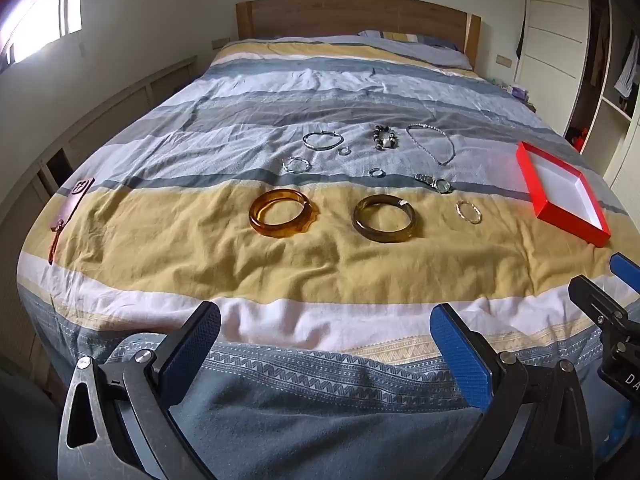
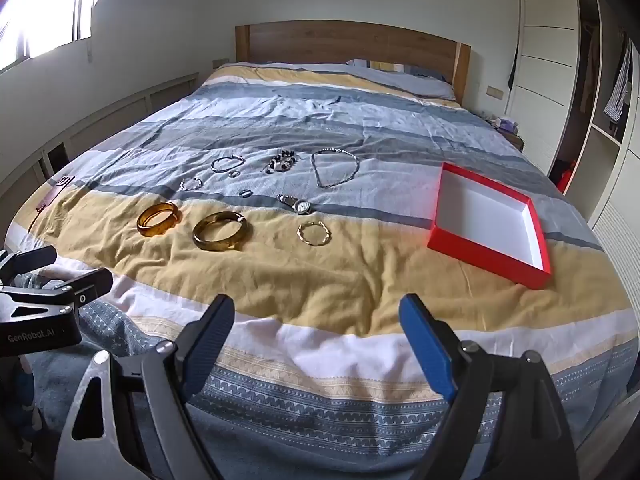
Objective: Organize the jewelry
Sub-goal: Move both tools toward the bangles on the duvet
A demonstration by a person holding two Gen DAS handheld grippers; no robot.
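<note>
Jewelry lies spread on the striped bed cover. An amber bangle (image 1: pixel 282 213) (image 2: pixel 159 218) and an olive-brown bangle (image 1: pixel 383 218) (image 2: pixel 220 231) lie on the yellow stripe, with a thin gold bracelet (image 1: pixel 468 212) (image 2: pixel 314 233) to their right. Behind them lie a wristwatch (image 1: pixel 436 183) (image 2: pixel 298 204), silver bracelets (image 1: pixel 322 140), small rings, a beaded bracelet (image 1: pixel 385 138) and a chain necklace (image 1: pixel 433 143) (image 2: pixel 335 167). An open, empty red box (image 1: pixel 564 194) (image 2: pixel 490 224) sits at the right. My left gripper (image 1: pixel 326 344) and right gripper (image 2: pixel 318 340) are both open and empty near the bed's foot edge.
A phone in a pink case (image 1: pixel 76 200) lies at the bed's left edge. A wooden headboard (image 1: pixel 356 14) and pillows are at the far end. A wardrobe (image 2: pixel 552 60) stands on the right, low wall cabinets on the left.
</note>
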